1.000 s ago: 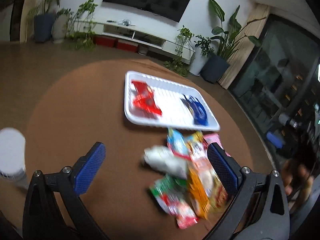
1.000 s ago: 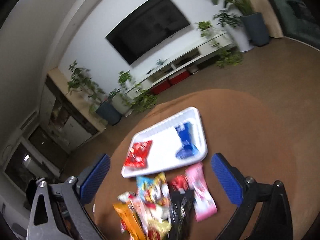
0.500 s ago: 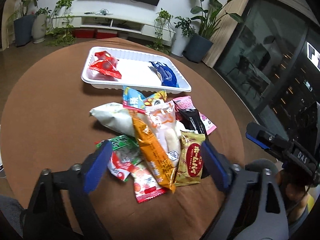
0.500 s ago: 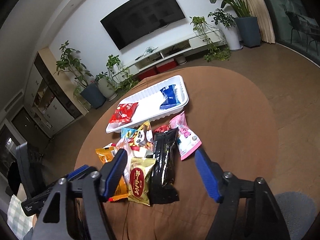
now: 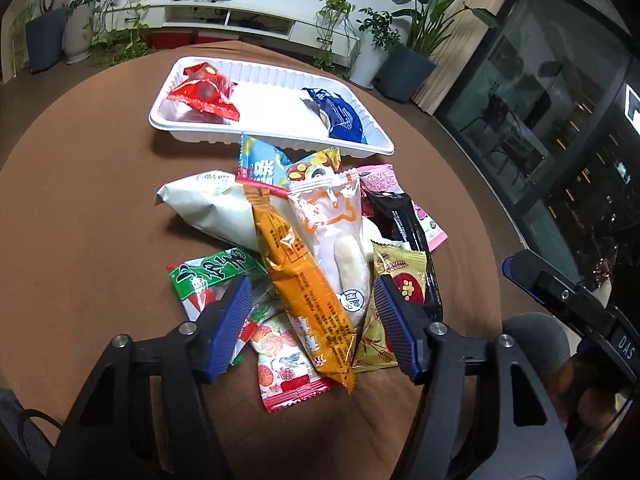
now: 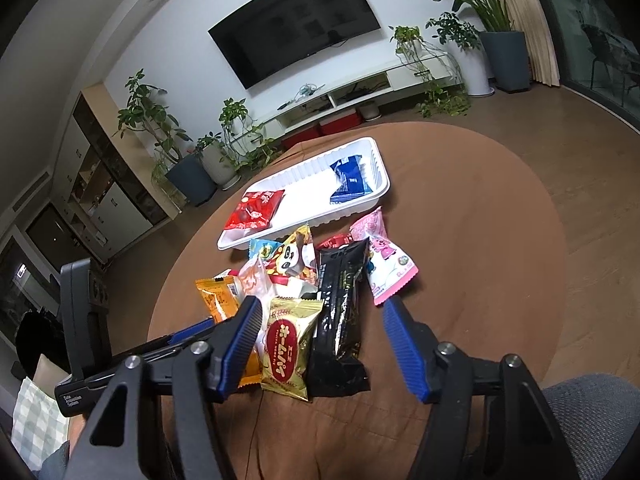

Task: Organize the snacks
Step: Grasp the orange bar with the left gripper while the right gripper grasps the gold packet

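A heap of snack packets lies on a round brown table (image 5: 80, 220). My left gripper (image 5: 312, 320) hangs over the heap's near end. Its jaws are closing, with an orange packet (image 5: 304, 280) and a clear white packet (image 5: 336, 232) between them, and the pads are not pressing on either. My right gripper (image 6: 322, 332) straddles a gold packet (image 6: 288, 340) and a black packet (image 6: 340, 300). Its jaws are also closing and grip nothing. Behind the heap stands a white tray (image 5: 272, 140) holding a red packet (image 5: 202, 92) and a blue packet (image 5: 340, 116).
The heap also holds a white bag (image 5: 208, 208), a green packet (image 5: 212, 276), a pink packet (image 6: 384, 264) and a panda packet (image 6: 294, 258). Bare table (image 6: 480, 240) lies to the right of the heap. Potted plants and a TV stand are behind.
Both grippers came down and forward onto the heap, and their jaws narrowed from wide open. The packets and the tray have not shifted.
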Tool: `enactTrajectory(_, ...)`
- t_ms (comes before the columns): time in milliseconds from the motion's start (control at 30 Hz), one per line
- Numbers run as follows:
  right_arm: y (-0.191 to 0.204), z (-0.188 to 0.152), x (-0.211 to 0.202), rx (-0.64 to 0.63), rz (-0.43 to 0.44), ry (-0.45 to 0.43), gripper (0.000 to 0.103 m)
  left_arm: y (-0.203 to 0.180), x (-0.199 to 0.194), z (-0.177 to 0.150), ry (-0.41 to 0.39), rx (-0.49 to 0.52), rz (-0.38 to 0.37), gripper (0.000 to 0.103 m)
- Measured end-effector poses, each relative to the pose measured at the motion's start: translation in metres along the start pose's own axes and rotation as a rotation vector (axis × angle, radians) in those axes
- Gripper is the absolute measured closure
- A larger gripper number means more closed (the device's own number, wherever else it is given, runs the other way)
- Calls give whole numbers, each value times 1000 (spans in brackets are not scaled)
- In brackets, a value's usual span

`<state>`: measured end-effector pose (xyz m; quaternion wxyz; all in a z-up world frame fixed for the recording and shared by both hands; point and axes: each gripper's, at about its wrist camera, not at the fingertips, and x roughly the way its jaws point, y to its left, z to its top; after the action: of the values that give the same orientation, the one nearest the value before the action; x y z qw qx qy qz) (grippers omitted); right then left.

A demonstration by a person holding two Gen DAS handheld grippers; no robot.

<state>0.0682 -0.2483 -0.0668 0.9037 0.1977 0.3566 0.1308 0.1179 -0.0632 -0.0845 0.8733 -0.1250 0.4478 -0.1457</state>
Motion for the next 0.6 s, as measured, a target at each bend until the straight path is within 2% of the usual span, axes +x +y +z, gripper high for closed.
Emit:
enactTrajectory(200,1,-3,6,2,3,28,36,0,7,-1,25,0,0,49)
enactTrajectory(333,4,-7,9,1,-7,49,36,1,8,0,30,2,-7,63)
enactTrajectory(600,27,-23,27,-52,16,151,38,6,18,7,59,4,-10,64)
